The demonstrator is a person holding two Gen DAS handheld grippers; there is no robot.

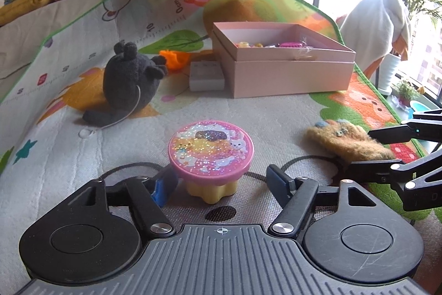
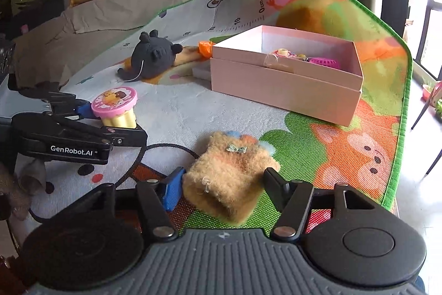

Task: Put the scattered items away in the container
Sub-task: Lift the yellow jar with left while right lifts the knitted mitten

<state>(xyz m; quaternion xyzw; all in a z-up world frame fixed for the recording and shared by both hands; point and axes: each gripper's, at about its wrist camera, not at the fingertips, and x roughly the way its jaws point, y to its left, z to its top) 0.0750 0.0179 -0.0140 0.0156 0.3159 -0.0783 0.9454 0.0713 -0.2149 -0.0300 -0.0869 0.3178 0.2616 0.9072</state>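
2 grippers worked side by side on the play mat (image 1: 69, 129). Nearest, the left gripper (image 1: 221, 184) stood partly open around the cupcake toy (image 1: 211, 154), its left pad touching the yellow base and the right pad apart. Beside it the right gripper (image 2: 221, 187) straddled the fuzzy pouch (image 2: 229, 179), part open too, gripping nothing that I could see. Farther back sat the dark plush (image 1: 132, 79) and the pink box (image 1: 281, 65). A lopsided squeeze would likely tip the top-heavy toy or let the soft pouch slip free
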